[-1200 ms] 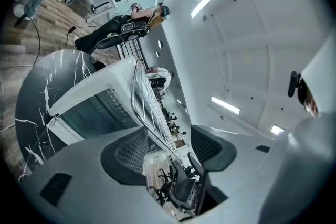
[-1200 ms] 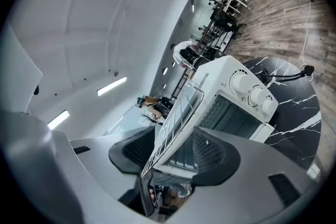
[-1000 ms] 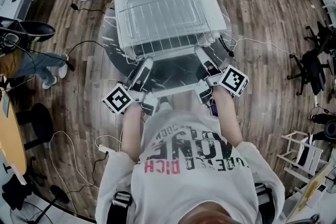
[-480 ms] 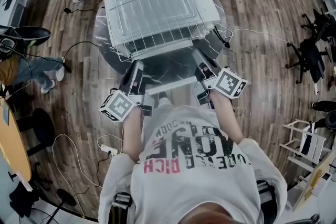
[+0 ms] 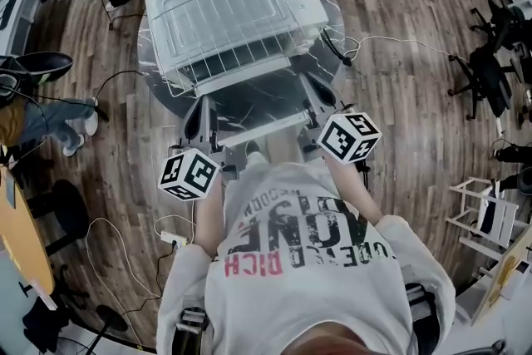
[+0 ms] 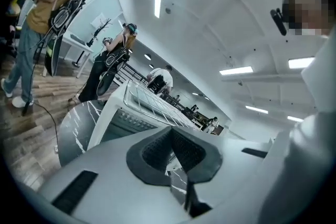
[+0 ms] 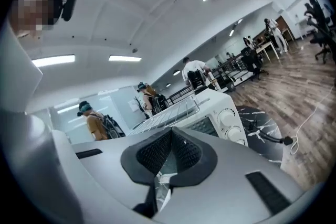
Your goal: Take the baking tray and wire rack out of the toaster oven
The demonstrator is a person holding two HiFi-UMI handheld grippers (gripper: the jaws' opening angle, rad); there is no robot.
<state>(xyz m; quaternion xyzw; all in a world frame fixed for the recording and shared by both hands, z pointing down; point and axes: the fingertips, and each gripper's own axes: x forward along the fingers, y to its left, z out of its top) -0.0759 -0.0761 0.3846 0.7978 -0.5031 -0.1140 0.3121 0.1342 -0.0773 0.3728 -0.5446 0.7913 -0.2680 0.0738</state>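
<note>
The white toaster oven [image 5: 309, 11] stands on a round dark marble table [image 5: 154, 71] with its glass door [image 5: 253, 106] folded down toward me. A wire rack [image 5: 220, 21] lies on top of the oven, its front edge hanging past the oven's front. Whether the baking tray lies under the rack I cannot tell. My left gripper [image 5: 202, 107] hovers at the door's left edge and my right gripper [image 5: 310, 86] at its right edge. Both jaws have just been closing and are now shut with nothing between the pads [image 6: 157, 149] [image 7: 186, 152]. Both gripper views look over the oven [image 6: 113, 118] [image 7: 228, 113].
A black cable [image 5: 349, 54] runs off the table's right side. More cables and a power strip [image 5: 173, 239] lie on the wooden floor. Office chairs [image 5: 490, 71] stand at the right, and people [image 5: 50, 108] stand at the left and in the background.
Both grippers have rolled, turning their marker cubes more toward the camera, and both pairs of jaws have closed empty. The right gripper drew back slightly from the oven.
</note>
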